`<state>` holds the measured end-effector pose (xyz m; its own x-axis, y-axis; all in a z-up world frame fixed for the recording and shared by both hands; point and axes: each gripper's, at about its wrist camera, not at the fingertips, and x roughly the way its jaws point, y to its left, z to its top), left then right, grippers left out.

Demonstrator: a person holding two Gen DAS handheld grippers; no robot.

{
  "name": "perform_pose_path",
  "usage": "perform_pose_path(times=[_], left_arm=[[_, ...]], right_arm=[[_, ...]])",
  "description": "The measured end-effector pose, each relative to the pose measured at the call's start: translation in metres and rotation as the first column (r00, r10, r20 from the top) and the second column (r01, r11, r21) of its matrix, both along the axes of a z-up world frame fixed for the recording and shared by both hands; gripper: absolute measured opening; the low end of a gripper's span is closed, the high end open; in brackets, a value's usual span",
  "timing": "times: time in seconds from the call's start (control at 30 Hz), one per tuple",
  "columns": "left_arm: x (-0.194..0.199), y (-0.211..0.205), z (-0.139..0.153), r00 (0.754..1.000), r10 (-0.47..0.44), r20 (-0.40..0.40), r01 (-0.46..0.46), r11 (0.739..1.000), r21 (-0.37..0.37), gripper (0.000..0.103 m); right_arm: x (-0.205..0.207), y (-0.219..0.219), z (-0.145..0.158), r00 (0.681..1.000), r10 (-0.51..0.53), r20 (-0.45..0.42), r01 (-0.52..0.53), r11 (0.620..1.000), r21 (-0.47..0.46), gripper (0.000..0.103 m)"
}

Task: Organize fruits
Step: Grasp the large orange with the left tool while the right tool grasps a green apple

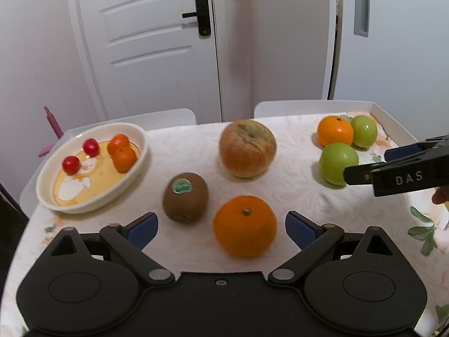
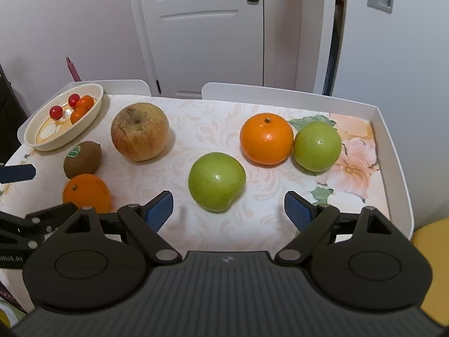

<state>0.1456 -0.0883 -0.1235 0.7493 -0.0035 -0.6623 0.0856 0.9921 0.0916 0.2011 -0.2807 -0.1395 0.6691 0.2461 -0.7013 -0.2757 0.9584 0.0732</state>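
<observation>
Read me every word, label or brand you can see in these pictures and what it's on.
"DAS": white letters on the black right gripper body, left wrist view.
"obot.AI", start cut off: on the black left gripper body at the right wrist view's left edge.
Green oval sticker on the brown fuzzy kiwi: too blurred to read.

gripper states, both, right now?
Left gripper: open, empty, orange between its fingers, ungripped.
Right gripper: open, empty, near a green apple.

Wide-open black right gripper [image 2: 228, 209] with blue pads, hovering just before round green apple [image 2: 216, 181] on floral tablecloth [image 2: 196, 129].
</observation>
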Motion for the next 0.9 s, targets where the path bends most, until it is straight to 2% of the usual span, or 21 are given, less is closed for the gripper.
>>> perform_pose_path(times=[0.2,0.43,0.6,0.73,0.9], left_arm=[[0.008,-0.013,-0.016,1.0,-0.011,-0.017,0.011,1.0,-0.001,0.093],[0.017,-0.017,-0.026,0.999,-0.008,-0.037,0.007,1.0,-0.01,0.074],[0.017,-0.018,-0.029,0.999,0.003,-0.035,-0.003,1.0,0.002,0.065],[0.017,-0.015,-0.028,0.999,-0.001,-0.036,0.0,1.0,-0.013,0.065],[0.015,-0.014,-0.028,0.999,-0.005,-0.036,0.005,1.0,-0.012,0.064]], right_arm=[[0.009,-0.002,-0.011,1.0,0.023,-0.005,-0.022,1.0,0.012,0.1],[0.016,-0.001,-0.02,0.999,0.032,-0.014,-0.031,0.999,0.02,0.098],[0.02,0.001,-0.022,0.999,0.038,-0.01,-0.038,0.999,0.022,0.098],[0.022,0.002,-0.023,0.999,0.043,-0.006,-0.042,0.999,0.023,0.098],[0.025,0.005,-0.024,0.998,0.055,-0.011,-0.055,0.998,0.022,0.089]])
